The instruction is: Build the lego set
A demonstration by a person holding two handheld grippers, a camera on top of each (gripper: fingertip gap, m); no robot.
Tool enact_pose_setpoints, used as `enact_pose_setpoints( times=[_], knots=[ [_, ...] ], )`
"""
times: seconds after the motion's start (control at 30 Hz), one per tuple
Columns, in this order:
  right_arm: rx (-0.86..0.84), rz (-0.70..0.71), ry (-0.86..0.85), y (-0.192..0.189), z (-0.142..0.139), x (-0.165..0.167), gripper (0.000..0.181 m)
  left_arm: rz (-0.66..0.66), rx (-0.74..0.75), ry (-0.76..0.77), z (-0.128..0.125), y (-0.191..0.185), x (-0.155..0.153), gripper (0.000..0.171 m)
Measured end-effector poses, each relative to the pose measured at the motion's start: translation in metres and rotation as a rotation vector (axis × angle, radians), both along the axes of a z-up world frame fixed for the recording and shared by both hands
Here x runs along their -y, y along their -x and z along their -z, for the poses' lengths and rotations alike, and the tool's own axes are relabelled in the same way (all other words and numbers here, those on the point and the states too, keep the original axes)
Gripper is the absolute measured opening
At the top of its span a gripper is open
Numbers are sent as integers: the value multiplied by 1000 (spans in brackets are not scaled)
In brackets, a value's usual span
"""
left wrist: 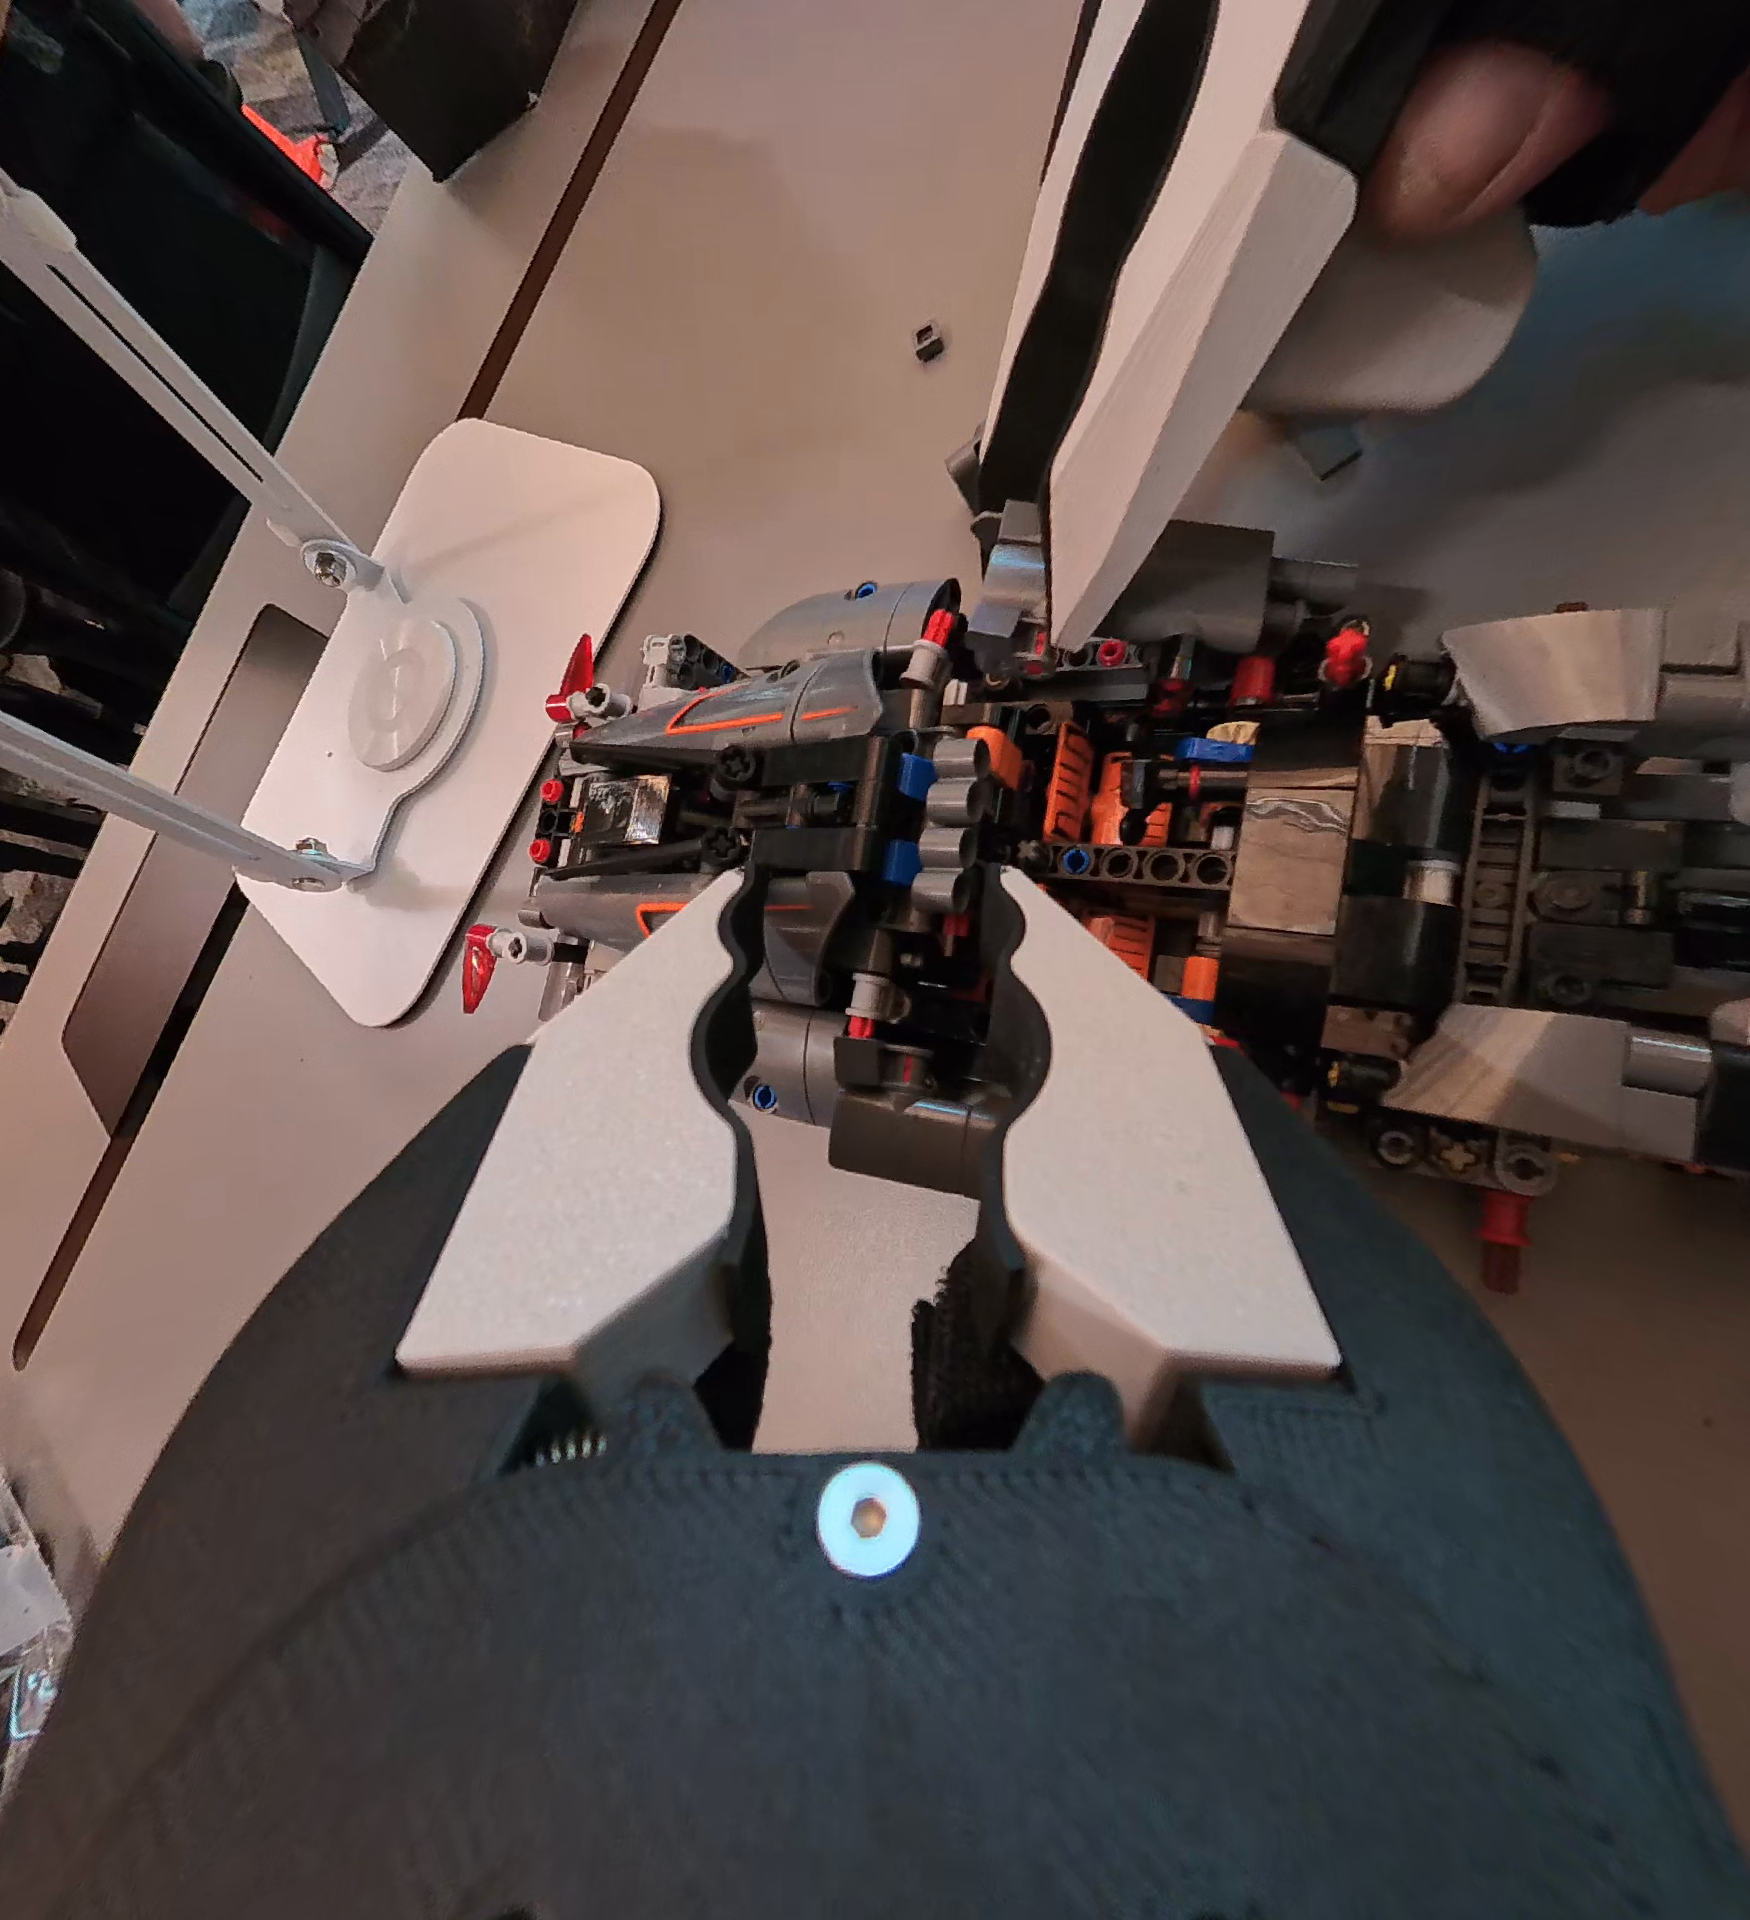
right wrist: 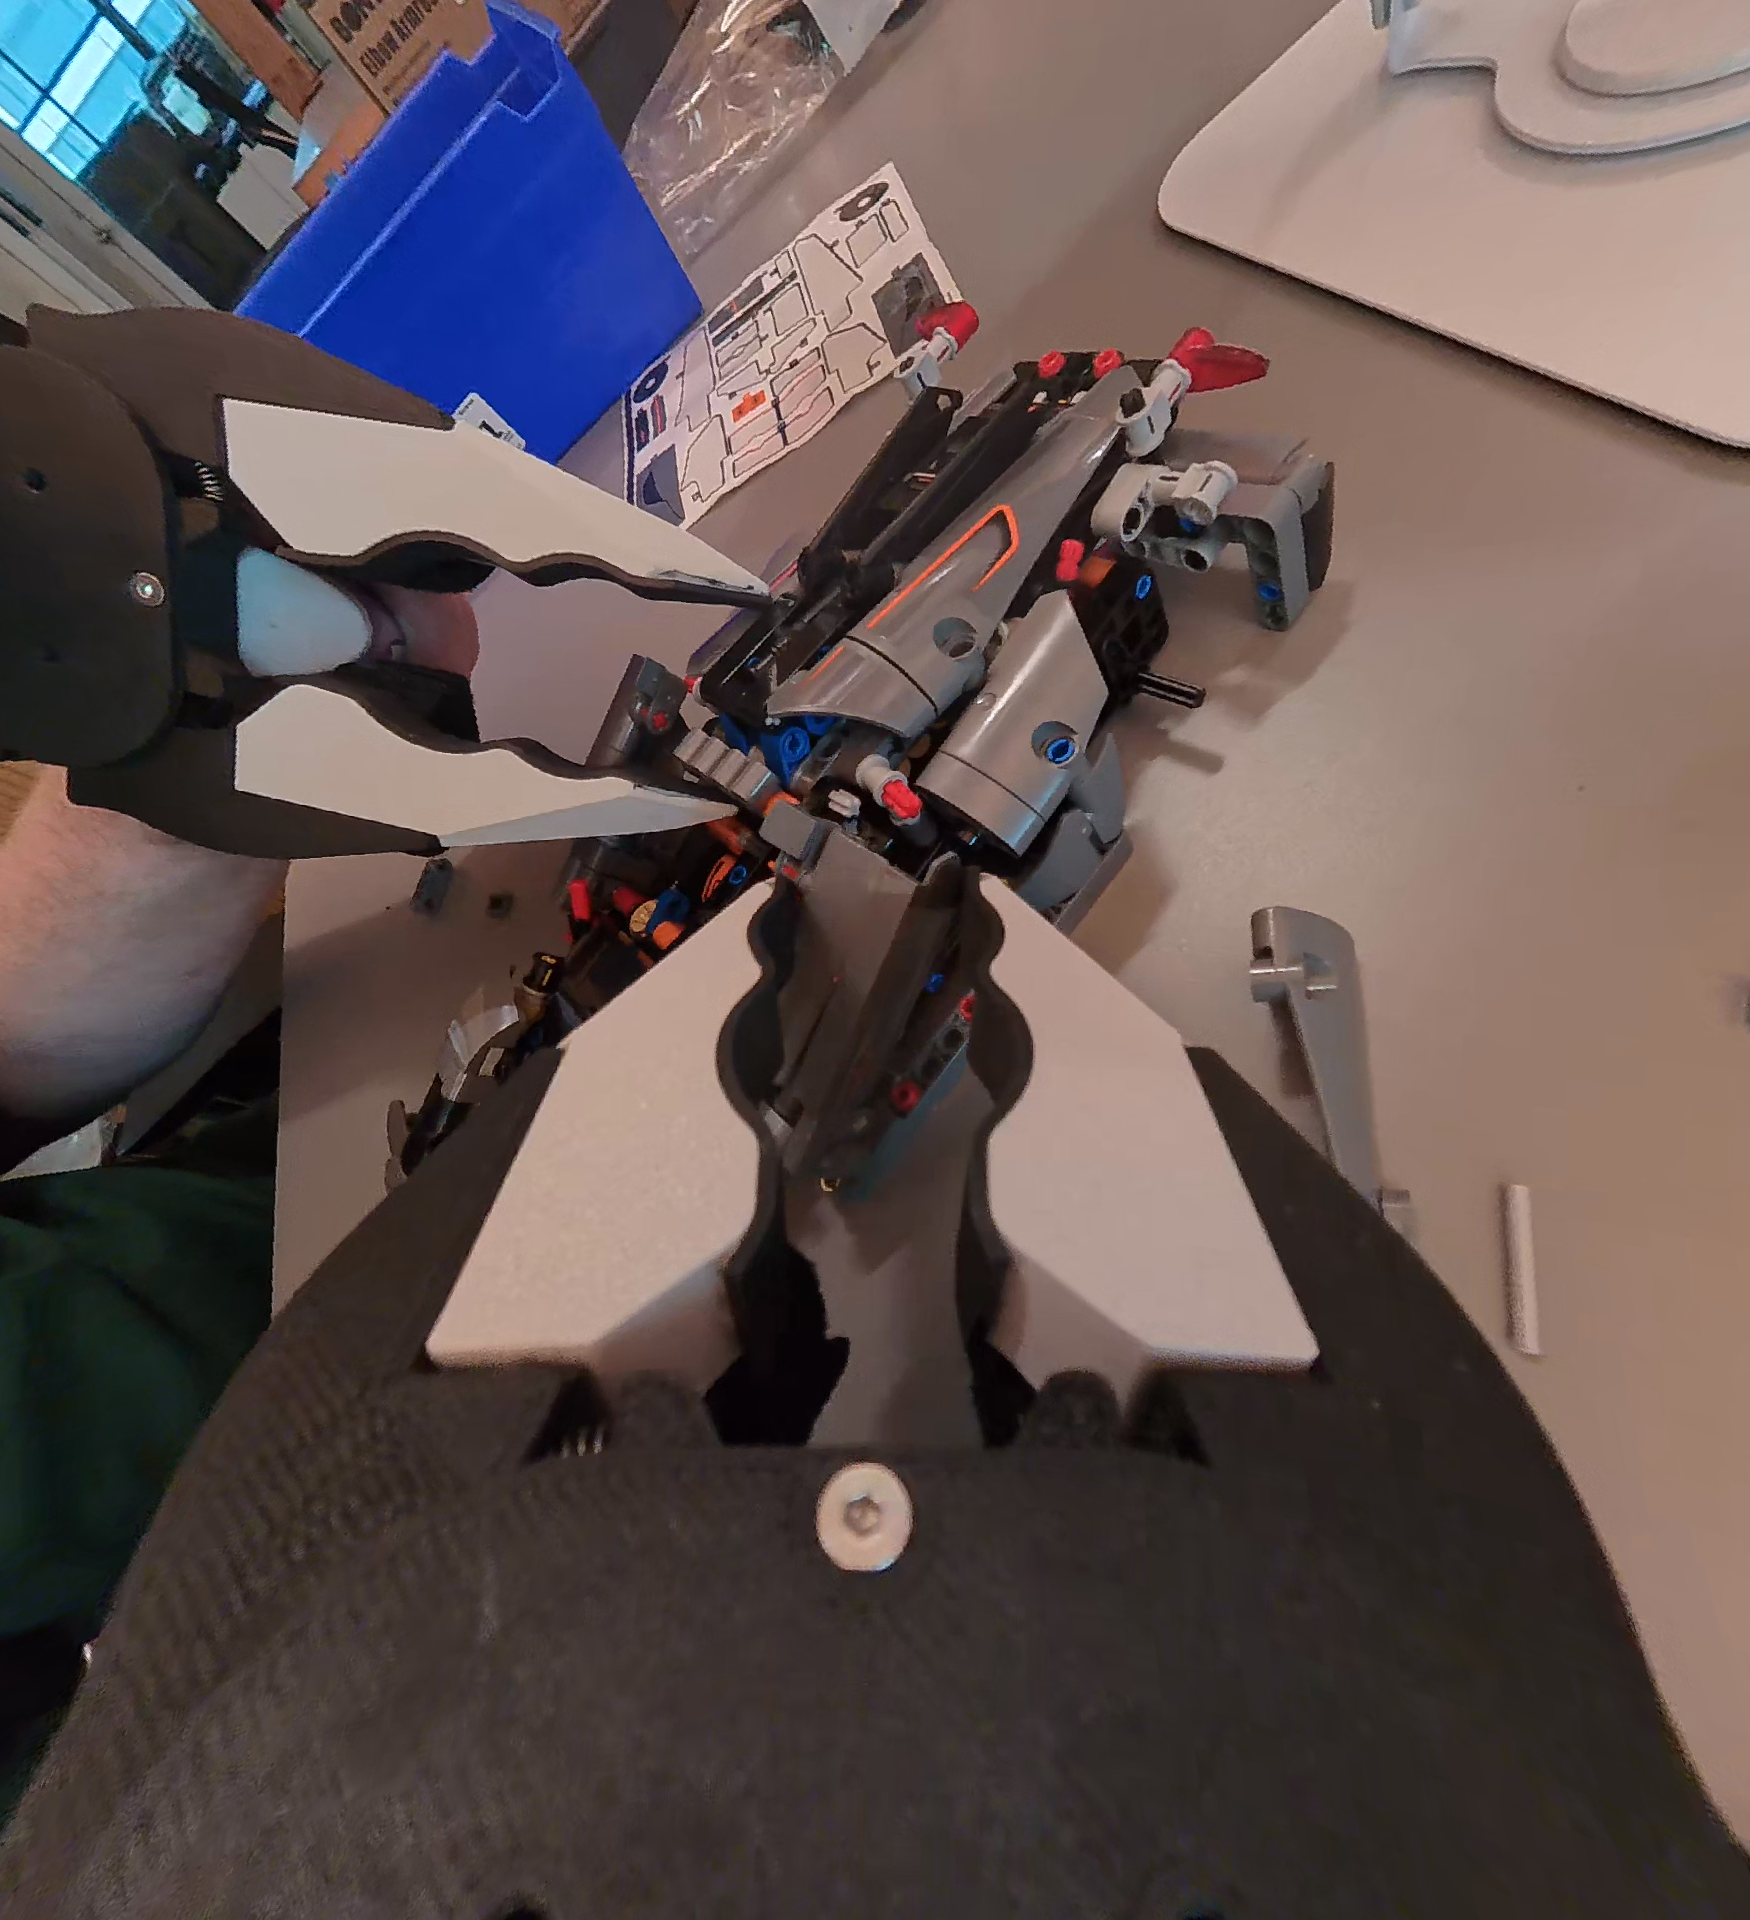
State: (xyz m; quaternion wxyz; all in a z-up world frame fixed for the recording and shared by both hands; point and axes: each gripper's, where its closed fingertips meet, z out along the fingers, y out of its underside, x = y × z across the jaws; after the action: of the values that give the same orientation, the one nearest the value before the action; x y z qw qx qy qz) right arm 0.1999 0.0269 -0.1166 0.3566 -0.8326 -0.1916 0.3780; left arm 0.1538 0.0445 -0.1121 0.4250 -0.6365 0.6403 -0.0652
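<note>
Your left gripper (left wrist: 871,904) has its jaws spread around the near end of the lego model (left wrist: 1058,810), which fills the middle and right of the left wrist frame, lying on the grey table (left wrist: 798,312); whether the fingers actually press on it I cannot tell. Your right gripper (right wrist: 876,914) has a dark grey panel piece (right wrist: 881,1029) between its fingers in the centre of the right wrist frame, against the model's lower end. In that frame a sticker sheet (right wrist: 777,343) and blue bin (right wrist: 476,229) sit upper left, a loose grey curved part (right wrist: 1318,1029) at right, and a white base plate (right wrist: 1525,239) upper right.
</note>
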Motion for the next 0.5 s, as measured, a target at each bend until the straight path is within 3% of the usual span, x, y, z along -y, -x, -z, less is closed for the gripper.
enact_pose_setpoints(
  times=[0.5],
  knots=[
    [-80,-27,21,0,0,0,33,15,26,14,-3,0,2,39]
  ],
)
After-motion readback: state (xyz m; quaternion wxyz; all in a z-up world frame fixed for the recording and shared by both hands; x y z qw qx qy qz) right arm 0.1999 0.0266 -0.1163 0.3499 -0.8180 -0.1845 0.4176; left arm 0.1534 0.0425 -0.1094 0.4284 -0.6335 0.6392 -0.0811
